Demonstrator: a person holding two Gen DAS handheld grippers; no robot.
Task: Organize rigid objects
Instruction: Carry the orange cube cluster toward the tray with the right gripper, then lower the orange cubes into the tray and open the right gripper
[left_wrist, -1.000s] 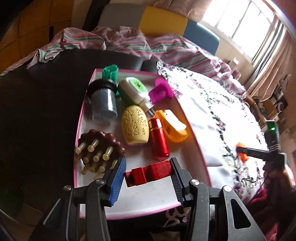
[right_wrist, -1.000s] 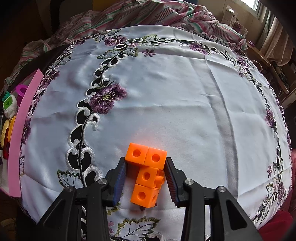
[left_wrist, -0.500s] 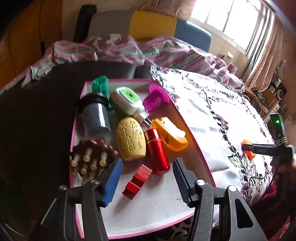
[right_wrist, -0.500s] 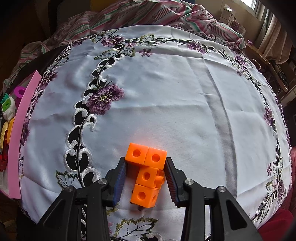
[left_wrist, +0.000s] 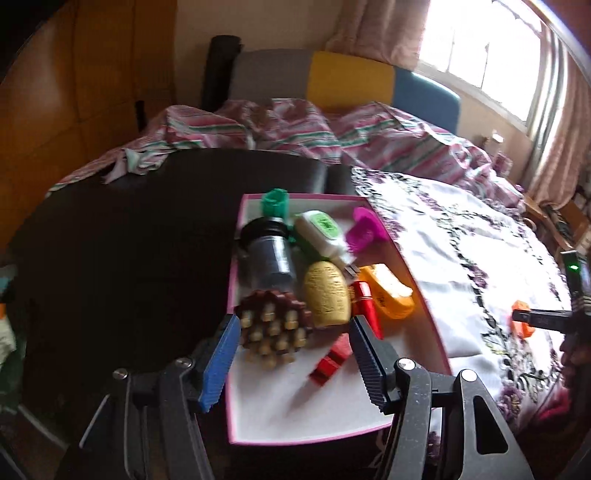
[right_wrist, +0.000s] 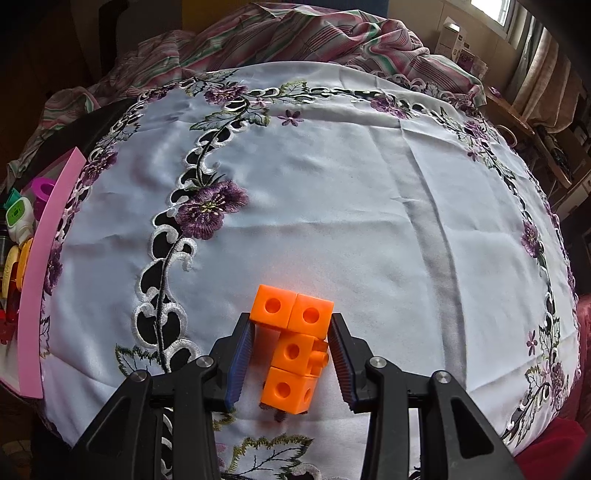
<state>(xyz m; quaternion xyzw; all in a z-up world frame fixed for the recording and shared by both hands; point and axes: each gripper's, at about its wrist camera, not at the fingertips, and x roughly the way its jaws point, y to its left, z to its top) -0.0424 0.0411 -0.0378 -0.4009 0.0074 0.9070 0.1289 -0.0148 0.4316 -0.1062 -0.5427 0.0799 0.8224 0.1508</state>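
Note:
A pink-rimmed white tray (left_wrist: 295, 413) holds a red block piece (left_wrist: 330, 360), a brown knobbed massager (left_wrist: 275, 325), a yellow oval bottle (left_wrist: 327, 293), a red tube (left_wrist: 365, 304), an orange clip (left_wrist: 388, 293), a dark jar (left_wrist: 267, 256) and other small items. My left gripper (left_wrist: 291, 363) is open and empty above the tray's near half, the red piece lying between its fingers. My right gripper (right_wrist: 291, 360) is shut on an orange cube cluster (right_wrist: 293, 347) resting on the embroidered tablecloth (right_wrist: 332, 203). The right gripper also shows in the left wrist view (left_wrist: 524, 319).
The tray's pink edge (right_wrist: 44, 258) stands at the cloth's left side in the right wrist view. A dark table surface (left_wrist: 129, 258) lies left of the tray. A striped blanket (left_wrist: 295, 129) and a sofa lie behind. Shelves stand at the far right.
My left gripper opened and let go of the red block piece, which now lies on the tray, then pulled back and up. The right gripper stayed shut on the orange cubes.

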